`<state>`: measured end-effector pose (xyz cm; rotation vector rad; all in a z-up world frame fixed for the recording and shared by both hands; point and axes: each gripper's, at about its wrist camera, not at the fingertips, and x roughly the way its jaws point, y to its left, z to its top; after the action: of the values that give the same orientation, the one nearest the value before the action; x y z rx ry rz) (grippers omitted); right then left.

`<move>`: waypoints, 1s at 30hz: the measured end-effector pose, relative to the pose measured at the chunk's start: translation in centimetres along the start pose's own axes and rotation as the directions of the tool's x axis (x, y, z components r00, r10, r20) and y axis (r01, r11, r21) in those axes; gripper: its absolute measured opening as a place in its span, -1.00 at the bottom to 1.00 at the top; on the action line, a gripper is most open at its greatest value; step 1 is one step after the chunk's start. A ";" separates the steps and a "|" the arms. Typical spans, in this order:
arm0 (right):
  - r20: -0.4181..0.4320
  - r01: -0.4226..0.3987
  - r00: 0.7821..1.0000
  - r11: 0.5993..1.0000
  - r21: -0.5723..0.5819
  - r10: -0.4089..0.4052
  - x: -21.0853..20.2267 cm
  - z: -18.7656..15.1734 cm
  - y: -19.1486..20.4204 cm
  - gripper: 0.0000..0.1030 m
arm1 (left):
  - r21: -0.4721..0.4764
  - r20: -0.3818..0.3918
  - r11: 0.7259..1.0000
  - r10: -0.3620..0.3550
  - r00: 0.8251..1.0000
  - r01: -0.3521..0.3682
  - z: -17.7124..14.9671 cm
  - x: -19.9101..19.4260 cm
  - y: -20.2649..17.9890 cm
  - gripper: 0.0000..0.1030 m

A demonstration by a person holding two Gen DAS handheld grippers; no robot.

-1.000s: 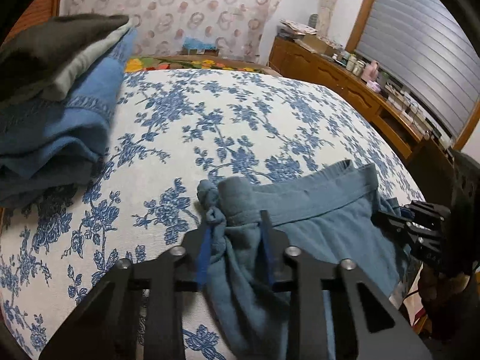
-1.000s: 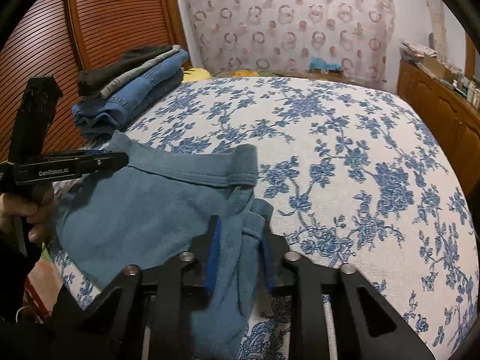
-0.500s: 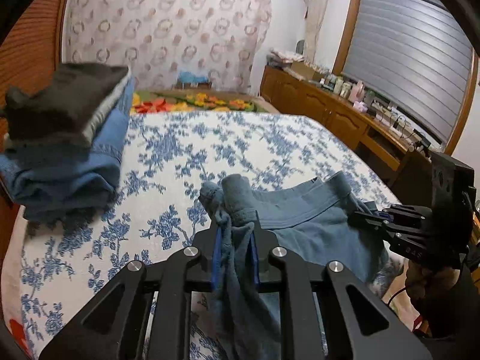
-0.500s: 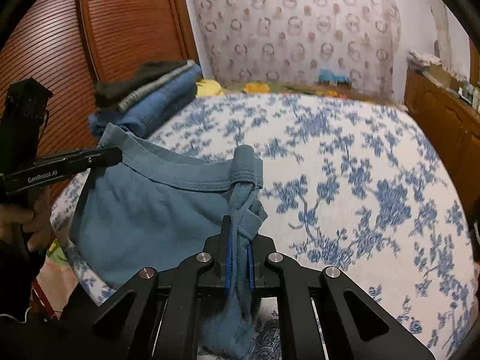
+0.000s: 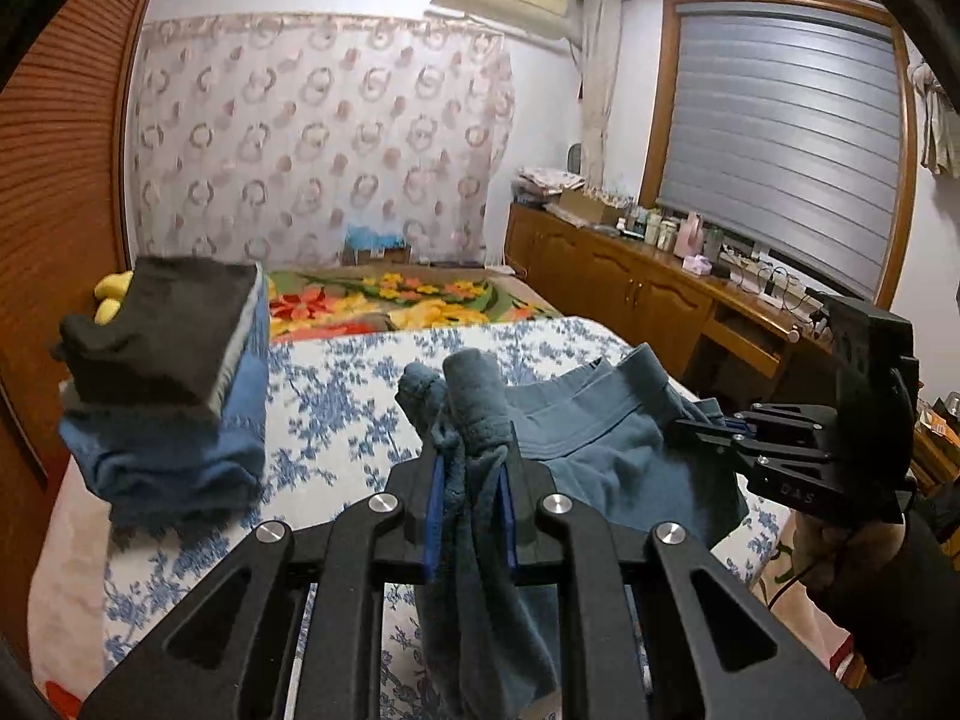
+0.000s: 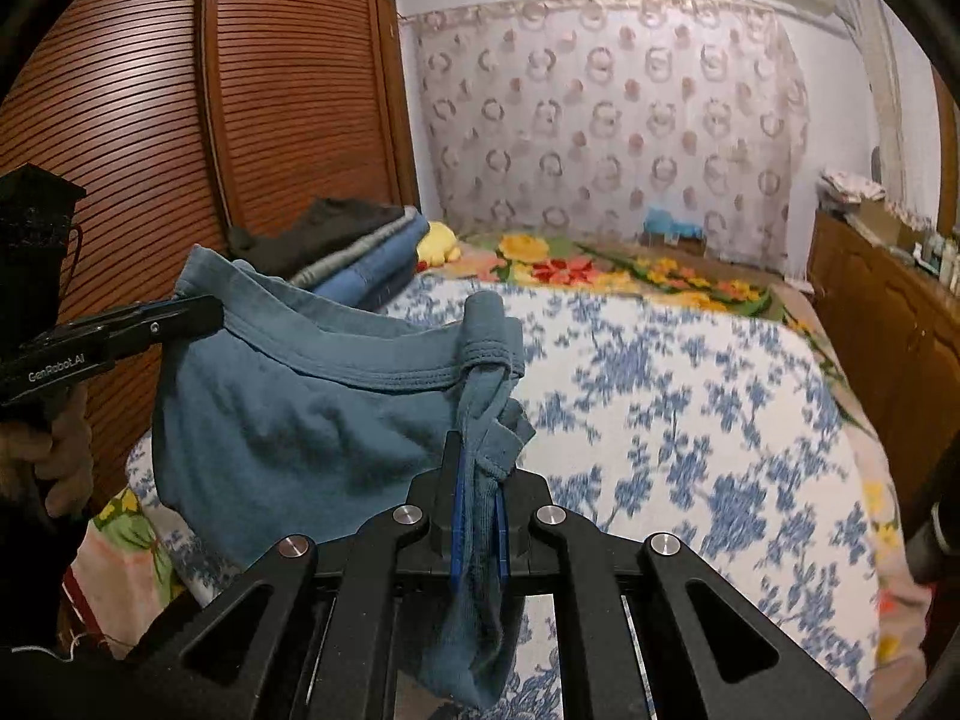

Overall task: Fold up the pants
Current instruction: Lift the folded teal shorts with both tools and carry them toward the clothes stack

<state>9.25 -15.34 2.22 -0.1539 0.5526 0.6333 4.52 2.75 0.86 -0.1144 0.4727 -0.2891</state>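
A pair of teal-blue pants [image 5: 606, 450] [image 6: 288, 420] hangs lifted above the bed between both grippers. My left gripper [image 5: 469, 474] is shut on one bunched corner of the waistband; cloth sticks up past the pads and hangs below them. My right gripper [image 6: 478, 480] is shut on the opposite waistband corner in the same way. In the left wrist view the right gripper [image 5: 699, 423] shows at right, gripping the fabric. In the right wrist view the left gripper [image 6: 207, 312] shows at left, pinching the band. The waistband sags between them.
The bed [image 6: 690, 396] has a blue-flowered white cover, with a bright floral blanket [image 5: 390, 294] at its far end. A stack of folded clothes [image 5: 168, 384] [image 6: 354, 246] sits by the wooden wardrobe [image 6: 180, 120]. A wooden dresser [image 5: 660, 294] lines the window side.
Both grippers closed on the waistband corners and rose, lifting the pants off the bed cover. The views tilted up, showing more of the room.
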 end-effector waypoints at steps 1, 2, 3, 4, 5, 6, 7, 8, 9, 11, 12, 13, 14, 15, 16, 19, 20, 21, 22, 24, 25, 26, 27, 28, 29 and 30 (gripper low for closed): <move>0.005 -0.001 1.000 1.000 -0.005 0.001 -0.2 0.2 0.1 -0.86 | 0.006 0.010 1.000 0.003 1.000 -0.003 0.2 -0.3 0.0 -0.69; 0.011 -0.002 1.000 1.000 -0.008 0.002 -0.3 0.4 0.1 -0.86 | 0.007 0.017 1.000 0.006 1.000 -0.006 0.3 -0.5 0.0 -0.69; 0.015 -0.004 1.000 1.000 -0.013 0.004 -0.4 0.6 0.3 -0.86 | 0.008 0.023 1.000 0.008 1.000 -0.008 0.4 -0.7 0.1 -0.69; 0.019 -0.006 1.000 1.000 -0.018 0.006 -0.5 0.6 0.4 -0.86 | 0.008 0.031 1.000 0.011 0.999 -0.011 0.5 -1.0 0.2 -0.69; 0.022 -0.007 1.000 1.000 -0.024 0.007 -0.5 0.7 0.5 -0.86 | 0.008 0.037 1.000 0.014 0.999 -0.014 0.5 -1.1 0.3 -0.69; 0.025 -0.008 1.000 0.999 -0.031 0.009 -0.5 0.9 0.6 -0.86 | 0.008 0.044 1.000 0.017 0.999 -0.018 0.6 -1.3 0.5 -0.69; 0.027 -0.010 1.000 0.999 -0.038 0.011 -0.5 1.0 0.8 -0.86 | 0.009 0.047 1.000 0.019 0.999 -0.020 0.6 -1.5 0.6 -0.69; 0.029 -0.011 1.000 0.999 -0.044 0.013 -0.4 1.1 0.9 -0.86 | 0.009 0.051 1.000 0.023 0.998 -0.024 0.6 -1.7 0.8 -0.69; 0.030 -0.013 0.999 0.998 -0.054 0.015 -0.3 1.3 1.0 -0.86 | 0.007 0.053 1.000 0.026 0.998 -0.027 0.6 -1.7 0.9 -0.69; 0.036 -0.015 0.999 0.998 -0.068 0.018 0.2 1.6 1.0 -0.86 | 0.001 0.056 0.999 0.034 0.998 -0.034 0.8 -1.8 1.3 -0.69; 0.037 -0.022 0.999 0.997 -0.071 0.025 0.4 1.9 1.1 -0.86 | -0.001 0.058 0.999 0.038 0.998 -0.038 0.9 -1.8 1.5 -0.69; 0.037 -0.028 0.999 0.997 -0.073 0.031 0.8 2.2 1.0 -0.86 | -0.005 0.061 0.999 0.044 0.997 -0.044 1.0 -1.8 1.8 -0.69; 0.038 -0.034 0.999 0.997 -0.076 0.037 1.1 2.5 1.1 -0.86 | -0.008 0.064 0.999 0.050 0.997 -0.050 1.2 -1.9 2.1 -0.69; 0.040 -0.040 0.998 0.996 -0.082 0.043 1.4 2.9 1.1 -0.86 | -0.013 0.066 0.998 0.056 0.996 -0.055 1.3 -1.9 2.3 -0.69; 0.040 -0.046 0.998 0.995 -0.088 0.050 1.7 3.1 1.1 -0.86 | -0.019 0.068 0.998 0.062 0.996 -0.061 1.5 -1.9 2.7 -0.69; 0.041 -0.064 0.997 0.992 -0.112 0.069 3.0 4.6 1.0 -0.86 | -0.032 0.074 0.996 0.090 0.993 -0.088 2.3 -1.6 3.8 -0.69; 0.042 -0.068 0.996 0.990 -0.124 0.073 3.5 5.2 1.1 -0.86 | -0.033 0.077 0.995 0.098 0.992 -0.095 2.5 -1.5 4.0 -0.69; 0.043 -0.072 0.996 0.988 -0.139 0.079 4.0 5.9 1.1 -0.86 | -0.037 0.081 0.994 0.109 0.991 -0.106 2.8 -1.4 4.5 -0.69; 0.045 -0.076 0.995 0.986 -0.149 0.084 4.4 6.3 1.0 -0.86 | -0.040 0.085 0.993 0.118 0.989 -0.115 3.0 -1.4 4.8 -0.69; 0.050 -0.085 0.994 0.980 -0.178 0.095 5.5 7.7 1.1 -0.86 | -0.052 0.092 0.989 0.142 0.986 -0.137 3.4 -1.2 5.7 -0.69; 0.051 -0.089 0.994 0.978 -0.187 0.100 6.0 8.0 1.0 -0.86 | -0.060 0.094 0.988 0.149 0.984 -0.144 3.6 -1.0 5.9 -0.69; 0.051 -0.094 0.993 0.976 -0.196 0.106 6.6 8.6 0.9 -0.86 | -0.065 0.095 0.986 0.157 0.983 -0.151 3.7 -0.9 6.2 -0.69; 0.051 -0.100 0.992 0.973 -0.208 0.113 7.2 9.1 0.9 -0.86 | -0.069 0.096 0.985 0.165 0.982 -0.159 3.9 -0.8 6.6 -0.69; 0.052 -0.103 0.992 0.970 -0.218 0.117 7.8 9.4 0.8 -0.86 | -0.072 0.098 0.983 0.176 0.980 -0.169 4.2 -0.6 6.9 -0.69; 0.052 -0.106 0.991 0.968 -0.227 0.121 8.3 9.8 0.7 -0.86 | -0.075 0.099 0.982 0.181 0.979 -0.174 4.4 -0.5 7.2 -0.69; 0.053 -0.111 0.991 0.965 -0.236 0.127 8.9 10.2 0.6 -0.86 | -0.077 0.101 0.981 0.187 0.977 -0.180 4.6 -0.3 7.5 -0.69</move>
<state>19.31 -7.18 6.14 -0.3208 0.4234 0.8173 8.24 10.20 3.77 -0.1504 0.3829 -0.0849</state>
